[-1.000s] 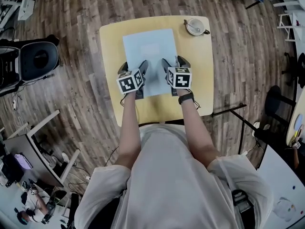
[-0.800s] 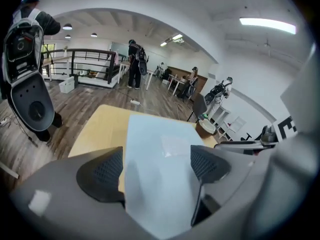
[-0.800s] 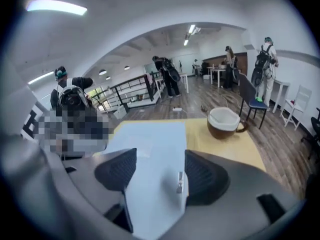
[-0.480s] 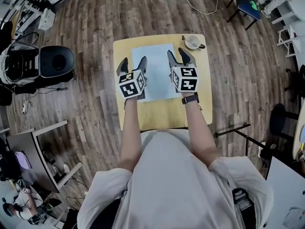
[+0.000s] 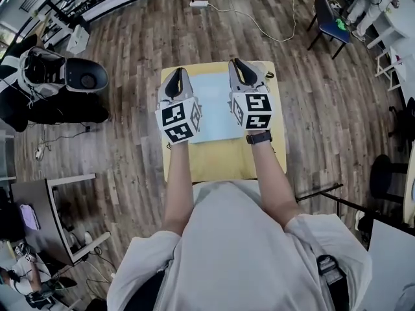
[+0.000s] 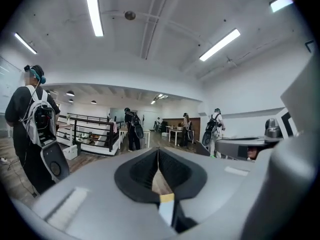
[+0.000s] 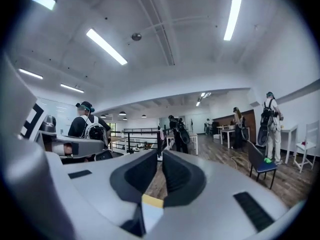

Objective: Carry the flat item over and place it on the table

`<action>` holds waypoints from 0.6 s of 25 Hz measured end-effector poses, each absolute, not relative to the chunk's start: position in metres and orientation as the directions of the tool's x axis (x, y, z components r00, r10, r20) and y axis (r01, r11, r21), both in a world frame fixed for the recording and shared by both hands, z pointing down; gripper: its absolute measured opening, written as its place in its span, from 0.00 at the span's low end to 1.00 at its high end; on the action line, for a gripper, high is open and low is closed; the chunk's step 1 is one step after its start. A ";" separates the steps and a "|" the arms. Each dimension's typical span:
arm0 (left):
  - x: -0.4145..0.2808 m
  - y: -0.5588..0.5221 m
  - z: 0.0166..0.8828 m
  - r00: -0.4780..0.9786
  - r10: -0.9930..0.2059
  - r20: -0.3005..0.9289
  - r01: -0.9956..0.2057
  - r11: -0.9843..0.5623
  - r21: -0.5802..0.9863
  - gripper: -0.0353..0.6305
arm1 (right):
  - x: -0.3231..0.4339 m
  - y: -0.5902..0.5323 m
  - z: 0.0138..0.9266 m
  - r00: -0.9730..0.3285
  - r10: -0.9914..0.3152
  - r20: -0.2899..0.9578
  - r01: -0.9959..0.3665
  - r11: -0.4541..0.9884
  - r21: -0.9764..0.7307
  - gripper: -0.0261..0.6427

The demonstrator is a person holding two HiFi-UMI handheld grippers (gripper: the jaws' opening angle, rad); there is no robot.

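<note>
The flat item is a pale blue sheet [image 5: 213, 109] lying flat on the small yellow table [image 5: 220, 157] in the head view. Both grippers are raised above it and point up and away, level with the room. My left gripper [image 5: 177, 73] is over the sheet's left edge. It is shut with nothing between its pads [image 6: 157, 154]. My right gripper [image 5: 239, 65] is over the sheet's right edge. Its jaws are closing, only a thin slit is left [image 7: 161, 156], and nothing is between them. Neither gripper touches the sheet.
A dark chair with a backpack [image 5: 71, 76] stands to the left of the table. On the wood floor beyond it are a power strip [image 5: 198, 4] with its cable and a blue chair [image 5: 327, 18]. A desk [image 5: 39, 206] is at lower left. People [image 6: 30, 124] stand about the room.
Both grippers lifted off the sheet, tilted upward and closed their jaws. The sheet stayed flat on the table, which now looks smaller and farther off.
</note>
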State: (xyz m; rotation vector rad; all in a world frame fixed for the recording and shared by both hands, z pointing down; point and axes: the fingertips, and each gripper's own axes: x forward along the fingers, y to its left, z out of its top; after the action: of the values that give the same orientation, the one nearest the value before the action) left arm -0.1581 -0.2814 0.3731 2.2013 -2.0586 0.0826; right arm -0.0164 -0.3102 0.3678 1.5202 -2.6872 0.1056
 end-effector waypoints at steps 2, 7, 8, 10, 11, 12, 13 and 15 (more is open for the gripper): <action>-0.155 -0.274 0.362 0.072 -0.992 0.103 -0.996 -0.067 0.054 0.07 | -0.014 -0.303 0.354 -0.514 -0.856 0.052 -0.858 0.513 -0.027 0.08; -0.151 -0.255 0.346 0.078 -0.995 0.063 -0.995 -0.075 0.059 0.07 | -0.011 -0.282 0.330 -0.497 -0.868 -0.010 -0.868 0.497 0.018 0.06; -0.151 -0.253 0.343 0.080 -0.995 0.054 -0.995 -0.077 0.064 0.07 | -0.011 -0.279 0.328 -0.499 -0.866 -0.018 -0.866 0.499 0.023 0.06; -0.149 -0.251 0.339 0.094 -0.995 0.036 -0.992 -0.091 0.083 0.07 | -0.013 -0.277 0.325 -0.506 -0.862 -0.028 -0.863 0.505 0.030 0.06; -0.148 -0.250 0.338 0.104 -0.994 0.028 -0.990 -0.101 0.095 0.07 | -0.014 -0.276 0.324 -0.509 -0.860 -0.030 -0.861 0.508 0.033 0.06; -0.146 -0.248 0.337 0.114 -0.993 0.022 -0.988 -0.111 0.103 0.07 | -0.014 -0.274 0.324 -0.511 -0.859 -0.030 -0.860 0.510 0.036 0.06; -0.145 -0.247 0.335 0.120 -0.993 0.018 -0.987 -0.118 0.106 0.07 | -0.014 -0.273 0.323 -0.511 -0.859 -0.030 -0.859 0.510 0.038 0.06; -0.142 -0.245 0.333 0.124 -0.992 0.013 -0.987 -0.123 0.100 0.07 | -0.012 -0.270 0.321 -0.509 -0.860 -0.031 -0.860 0.508 0.049 0.06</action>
State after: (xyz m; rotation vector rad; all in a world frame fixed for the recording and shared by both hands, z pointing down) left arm -0.1423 -0.2448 0.3328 2.2914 -2.0234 -0.0871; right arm -0.0124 -0.2697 0.3205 1.5571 -2.7298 -0.0912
